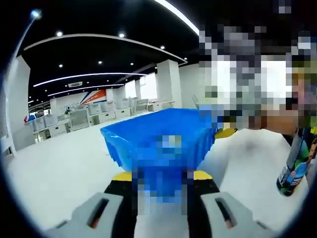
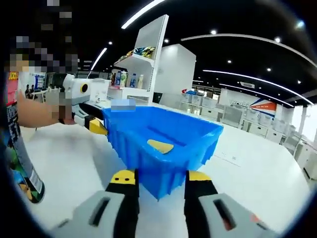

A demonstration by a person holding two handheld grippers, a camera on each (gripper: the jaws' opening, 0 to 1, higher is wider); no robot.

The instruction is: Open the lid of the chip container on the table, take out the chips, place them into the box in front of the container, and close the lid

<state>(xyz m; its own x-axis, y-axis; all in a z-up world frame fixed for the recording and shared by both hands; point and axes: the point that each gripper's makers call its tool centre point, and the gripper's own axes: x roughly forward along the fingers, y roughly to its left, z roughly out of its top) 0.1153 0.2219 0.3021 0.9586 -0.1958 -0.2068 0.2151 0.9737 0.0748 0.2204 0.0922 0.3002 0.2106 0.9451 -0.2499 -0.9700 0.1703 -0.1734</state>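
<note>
A blue plastic box (image 2: 148,158) stands on the white table, with one yellow chip (image 2: 161,146) lying on its floor. In the right gripper view its near corner sits just ahead of my right gripper (image 2: 161,177), whose jaws stand wide apart. My left gripper (image 2: 94,124) shows at the box's far left corner. In the left gripper view the blue box (image 1: 158,134) reaches down between the spread jaws of my left gripper (image 1: 162,175). The chip container (image 1: 297,158) stands upright at the right edge, and as the chip container (image 2: 20,148) at the left edge of the right gripper view.
The white table (image 1: 59,173) stretches wide around the box. A person's arm (image 2: 34,111) holds the left gripper. White shelving with bottles (image 2: 131,74) and rows of desks (image 1: 89,119) stand far behind.
</note>
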